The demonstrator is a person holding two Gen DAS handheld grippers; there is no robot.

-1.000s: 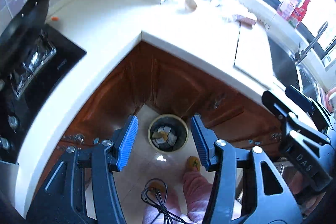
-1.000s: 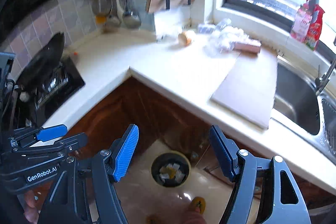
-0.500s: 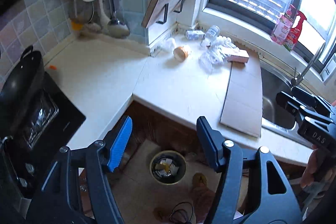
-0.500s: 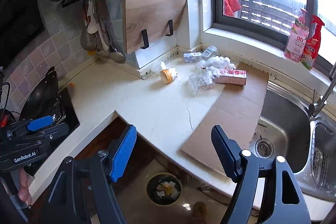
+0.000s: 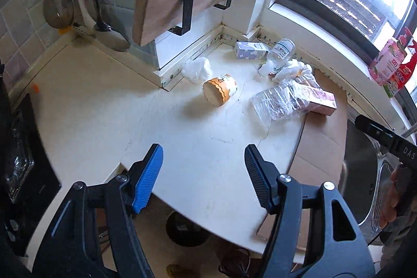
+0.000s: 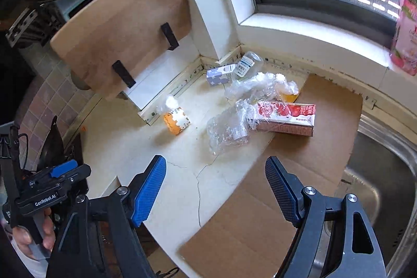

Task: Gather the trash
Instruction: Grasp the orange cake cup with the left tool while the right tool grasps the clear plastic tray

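My left claw [image 5: 203,173] and right claw [image 6: 216,186] had just widened, empty | risk: crinkled plastic wrap [image 6: 229,127] slipping from the pads.

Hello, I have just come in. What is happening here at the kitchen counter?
A person is clearing trash, with a two-finger tool in each hand. The left tool and the right tool are both open and empty, their jaws having just been opening, above the counter. Uncollected there: an orange paper cup on its side, crumpled clear plastic, a red carton and a small bottle.
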